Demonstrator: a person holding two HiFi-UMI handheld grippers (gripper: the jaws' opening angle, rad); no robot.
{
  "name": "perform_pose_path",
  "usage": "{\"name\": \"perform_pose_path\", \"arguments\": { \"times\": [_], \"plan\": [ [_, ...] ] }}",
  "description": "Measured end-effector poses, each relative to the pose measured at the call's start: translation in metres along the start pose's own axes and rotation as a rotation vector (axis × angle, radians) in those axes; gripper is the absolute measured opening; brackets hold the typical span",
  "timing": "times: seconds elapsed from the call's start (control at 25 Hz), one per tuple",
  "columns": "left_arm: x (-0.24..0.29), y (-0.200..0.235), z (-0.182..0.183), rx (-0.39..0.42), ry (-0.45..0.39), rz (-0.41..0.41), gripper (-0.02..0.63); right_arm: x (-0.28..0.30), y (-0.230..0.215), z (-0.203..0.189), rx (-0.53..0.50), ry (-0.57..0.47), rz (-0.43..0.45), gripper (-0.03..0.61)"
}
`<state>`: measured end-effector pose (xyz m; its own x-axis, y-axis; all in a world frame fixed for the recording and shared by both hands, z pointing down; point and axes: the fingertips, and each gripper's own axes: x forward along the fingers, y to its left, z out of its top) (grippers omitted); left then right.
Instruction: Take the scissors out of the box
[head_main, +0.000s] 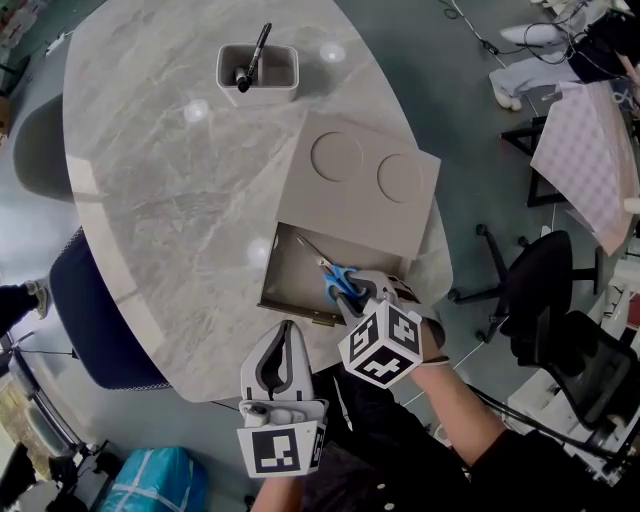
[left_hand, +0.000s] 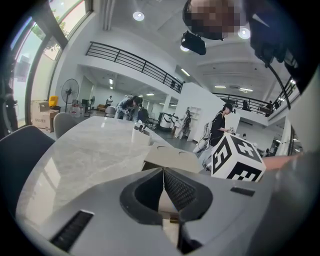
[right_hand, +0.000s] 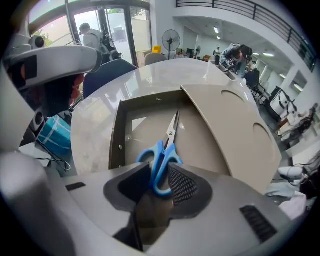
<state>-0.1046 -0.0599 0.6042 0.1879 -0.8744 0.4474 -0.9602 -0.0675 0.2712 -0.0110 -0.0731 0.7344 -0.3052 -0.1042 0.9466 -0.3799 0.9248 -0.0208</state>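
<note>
R jaws astride scissors (right_hand: 160, 156), handle part-hidden

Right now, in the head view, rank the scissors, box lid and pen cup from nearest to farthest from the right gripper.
1. Scissors, in the open box, handles at the jaws of the right gripper.
2. Box lid, just beyond, covering the box's far part.
3. Pen cup, at the far side of the table.
</note>
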Motion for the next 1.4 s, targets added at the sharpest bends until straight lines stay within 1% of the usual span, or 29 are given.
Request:
{"name": "perform_pose_path", "arguments": {
  "times": [0.12,0.2,0.28,0.52,0.76,1.04,1.24,1.4],
  "plan": [
    [0.000,-0.001,-0.003,-0.004,0.006,-0.002,0.017,0.000,0.001,0.000,-0.008,-0.007,0.015,0.108],
    [0.001,-0.003,-0.002,-0.005,0.007,-0.007,0.017,0.000,0.001,0.000,-0.013,-0.010,0.022,0.089],
    [0.001,-0.003,0.000,-0.006,0.004,-0.010,0.017,0.000,0.001,0.000,-0.025,-0.015,0.016,0.078],
    [-0.001,-0.001,0.008,-0.003,-0.006,-0.005,0.017,-0.014,-0.001,0.005,-0.027,-0.051,-0.001,0.075],
    [-0.006,-0.007,0.025,-0.001,-0.019,-0.012,0.017,-0.042,-0.005,0.018,-0.021,-0.109,-0.021,0.074],
    [-0.011,-0.018,0.061,0.028,-0.057,-0.030,0.017,-0.094,-0.020,0.048,-0.004,-0.222,-0.078,0.074],
    [-0.026,-0.037,0.102,0.065,-0.105,-0.051,0.017,-0.147,-0.025,0.074,-0.005,-0.314,-0.117,0.074],
    [-0.036,-0.053,0.134,0.091,-0.156,-0.069,0.017,-0.189,-0.034,0.095,-0.014,-0.403,-0.166,0.074]
  ]
}}
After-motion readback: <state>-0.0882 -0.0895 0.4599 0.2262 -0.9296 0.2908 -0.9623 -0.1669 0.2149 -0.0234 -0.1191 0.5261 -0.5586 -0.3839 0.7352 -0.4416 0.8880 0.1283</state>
